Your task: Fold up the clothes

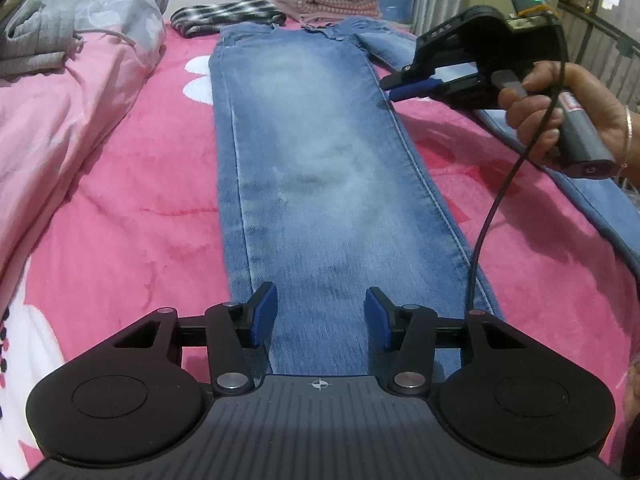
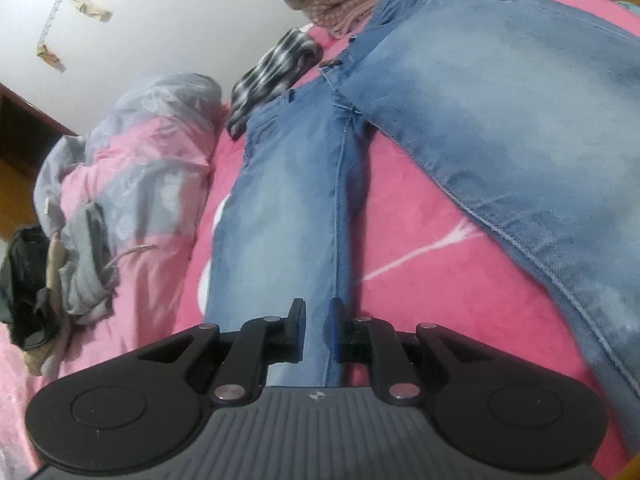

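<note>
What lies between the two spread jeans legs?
Only bare pink blanket separates the jeans legs; nothing rests in that wedge. The right wrist view shows it best.

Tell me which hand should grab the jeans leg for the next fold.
Probably the left. The left gripper hangs right over the near end of the jeans leg, fingers apart and nothing between them. The right gripper is off beside the leg's far edge, fingers nearly closed.

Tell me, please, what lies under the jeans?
The jeans lie spread on a pink blanket with white shapes; one white shape runs under a leg's edge. The rest of the blanket beneath the denim is covered.
</note>
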`<state>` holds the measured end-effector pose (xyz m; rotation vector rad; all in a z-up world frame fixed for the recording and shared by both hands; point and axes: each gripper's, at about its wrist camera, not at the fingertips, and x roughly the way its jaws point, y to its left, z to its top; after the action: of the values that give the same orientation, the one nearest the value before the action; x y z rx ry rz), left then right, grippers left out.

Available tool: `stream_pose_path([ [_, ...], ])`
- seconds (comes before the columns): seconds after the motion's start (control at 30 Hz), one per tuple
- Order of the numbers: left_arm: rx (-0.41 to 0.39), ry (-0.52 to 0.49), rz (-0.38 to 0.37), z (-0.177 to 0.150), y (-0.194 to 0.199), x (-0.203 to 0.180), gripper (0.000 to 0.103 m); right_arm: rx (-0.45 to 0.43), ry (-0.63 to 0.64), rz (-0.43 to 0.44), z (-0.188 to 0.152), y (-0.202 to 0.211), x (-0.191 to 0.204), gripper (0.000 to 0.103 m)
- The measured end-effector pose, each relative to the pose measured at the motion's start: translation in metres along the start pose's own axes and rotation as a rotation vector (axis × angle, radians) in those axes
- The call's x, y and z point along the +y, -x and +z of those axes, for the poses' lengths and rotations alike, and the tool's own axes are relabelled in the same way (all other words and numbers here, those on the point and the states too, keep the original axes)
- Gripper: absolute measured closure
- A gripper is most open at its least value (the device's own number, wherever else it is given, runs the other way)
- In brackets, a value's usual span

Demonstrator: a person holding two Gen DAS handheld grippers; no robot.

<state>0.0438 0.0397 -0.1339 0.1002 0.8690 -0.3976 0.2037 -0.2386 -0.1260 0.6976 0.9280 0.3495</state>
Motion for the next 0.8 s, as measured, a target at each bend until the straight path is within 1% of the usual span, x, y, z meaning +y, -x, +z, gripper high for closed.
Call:
stream_pose_path([
  [0.07, 0.002, -0.001, 0.003, 0.001, -0.001, -0.001, 0.054, 0.038, 0.020, 0.021, -0.003, -0.002, 0.003, 0.089],
  [0.2, 0.010, 0.007, 0.008, 0.003, -0.001, -0.001, 0.054, 0.124, 0.055, 0.048, -0.015, -0.008, 0.008, 0.084],
  [0.33, 0.019, 0.022, 0.010, 0.004, 0.000, -0.001, 0.054, 0.187, 0.083, 0.007, -0.023, -0.014, 0.012, 0.084],
  [0.53, 0.028, 0.037, 0.014, 0.004, 0.000, -0.001, 0.054, 0.149, 0.194, -0.075, -0.020, -0.009, 0.028, 0.084],
  [0.8, 0.035, 0.051, 0.017, 0.004, 0.001, 0.000, 0.054, 0.148, 0.256, -0.109, -0.024, -0.006, 0.036, 0.084],
])
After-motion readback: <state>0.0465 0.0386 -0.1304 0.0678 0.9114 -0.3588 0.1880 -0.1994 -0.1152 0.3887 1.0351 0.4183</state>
